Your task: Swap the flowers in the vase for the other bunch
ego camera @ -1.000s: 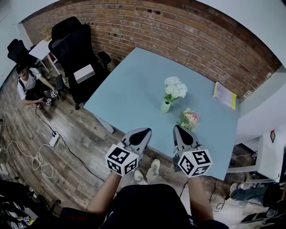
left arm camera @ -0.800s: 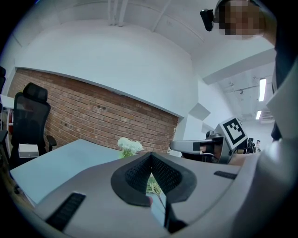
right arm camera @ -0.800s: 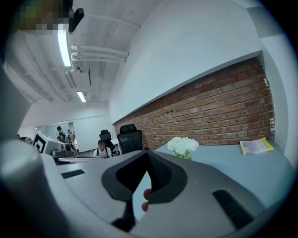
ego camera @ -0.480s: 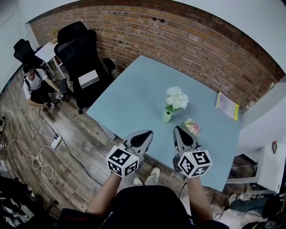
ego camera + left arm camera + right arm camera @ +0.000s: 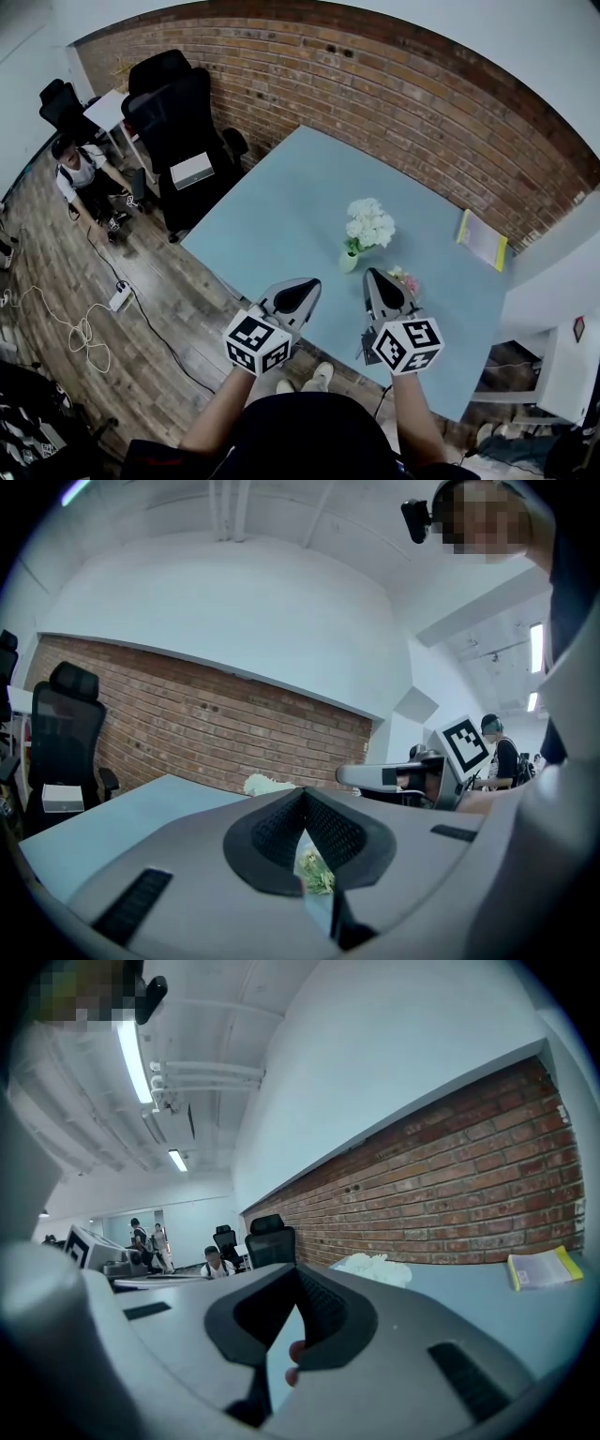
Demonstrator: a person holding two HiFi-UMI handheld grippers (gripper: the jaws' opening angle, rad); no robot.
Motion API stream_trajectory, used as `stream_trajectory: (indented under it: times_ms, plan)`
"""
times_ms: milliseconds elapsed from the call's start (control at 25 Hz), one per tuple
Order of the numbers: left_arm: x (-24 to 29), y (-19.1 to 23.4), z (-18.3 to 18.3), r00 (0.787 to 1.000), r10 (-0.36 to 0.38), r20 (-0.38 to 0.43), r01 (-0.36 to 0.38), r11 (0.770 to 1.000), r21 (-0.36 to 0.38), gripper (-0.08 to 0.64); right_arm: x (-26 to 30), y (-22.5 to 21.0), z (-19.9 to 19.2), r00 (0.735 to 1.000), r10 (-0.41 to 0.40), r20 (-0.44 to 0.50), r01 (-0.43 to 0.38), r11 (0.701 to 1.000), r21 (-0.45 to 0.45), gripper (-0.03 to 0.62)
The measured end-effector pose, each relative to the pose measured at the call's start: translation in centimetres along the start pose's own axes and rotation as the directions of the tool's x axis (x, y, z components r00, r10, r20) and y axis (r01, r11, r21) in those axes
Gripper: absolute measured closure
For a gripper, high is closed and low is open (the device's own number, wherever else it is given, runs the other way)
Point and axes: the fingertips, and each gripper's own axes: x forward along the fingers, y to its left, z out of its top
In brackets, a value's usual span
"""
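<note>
Noted left tool point(image 5: 298, 294) and right tool point(image 5: 382, 289) pressed together, empty. Spotted white flowers point(image 5: 368, 221) upright in vase point(image 5: 349, 262) on worktop point(image 5: 281, 211), ahead between both. Found pink bunch point(image 5: 405, 279) lying just beyond right tool, nearer it.

Grey left claw point(image 5: 304, 287) and right claw point(image 5: 377, 279) bear black-and-white marker cubes point(image 5: 256, 339).

Office room, plank floor point(image 5: 192, 291).
Red brick wall point(image 5: 375, 84) across the top, 3 black chairs point(image 5: 178, 117) upper left, pale blue table point(image 5: 281, 216) centre.
</note>
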Motion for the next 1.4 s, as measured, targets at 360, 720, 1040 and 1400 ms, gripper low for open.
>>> stream_trajectory:
  times_ms: [360,720,1040,1400]
  plan:
    - [4.0,0.5,-0.4,0.999,0.030,-0.024,-0.030,0.999,0.014,0.558,1.3,-3.8,0.1,1.000,0.019,0.001,-0.019,1.000,0.022,0.580]
    - [7.6,0.0,-0.7,0.998,0.047,-0.039,-0.046,0.998,0.033,0.558,2.0,-7.5,0.8,0.999,0.037,0.016,-0.037,0.999,0.033,0.580]
    - [8.9,-0.5,-2.2,0.994,0.082,-0.070,-0.078,0.995,0.056,0.558,1.8,-9.0,-0.2,0.998,0.057,0.000,-0.057,0.997,0.052,0.580]
    - [9.9,0.2,-2.9,0.992,0.083,-0.097,-0.079,0.996,0.042,0.558,2.1,-9.9,-0.5,0.999,0.041,-0.013,-0.040,0.997,0.069,0.580]
